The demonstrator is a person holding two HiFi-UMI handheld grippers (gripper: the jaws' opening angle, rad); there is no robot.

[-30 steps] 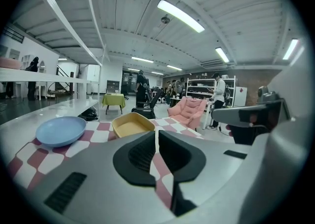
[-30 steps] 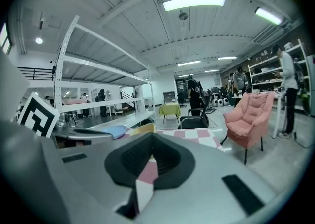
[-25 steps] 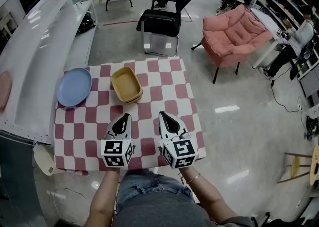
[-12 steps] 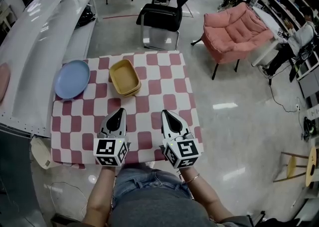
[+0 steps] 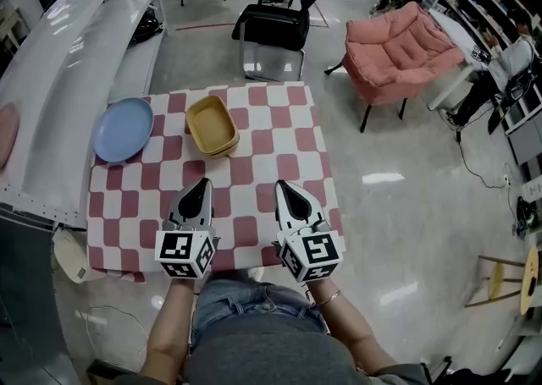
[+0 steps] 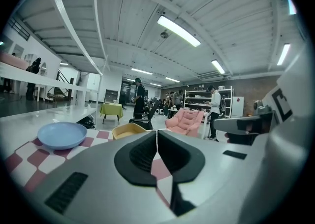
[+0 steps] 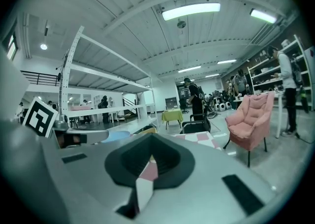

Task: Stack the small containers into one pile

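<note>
Two nested small yellow containers (image 5: 211, 125) sit at the far middle of the red-and-white checkered table (image 5: 254, 167); they also show in the left gripper view as yellow containers (image 6: 129, 130). My left gripper (image 5: 201, 182) hovers over the near half of the table, shut and empty, well short of the containers. My right gripper (image 5: 282, 184) is level with it to the right, also shut with nothing in it. In the gripper views the left gripper (image 6: 157, 132) and the right gripper (image 7: 150, 139) each show their pads meeting over bare cloth.
A blue plate (image 5: 124, 129) lies at the table's far left. A long white shelf (image 5: 59, 62) runs along the left side. Beyond the table stand a black office chair (image 5: 275, 24) and a pink armchair (image 5: 398, 53). People stand further back in the room.
The left gripper's jaws closed the last small gap, and it lifted slightly, drawing back toward the person. The right gripper stayed put.
</note>
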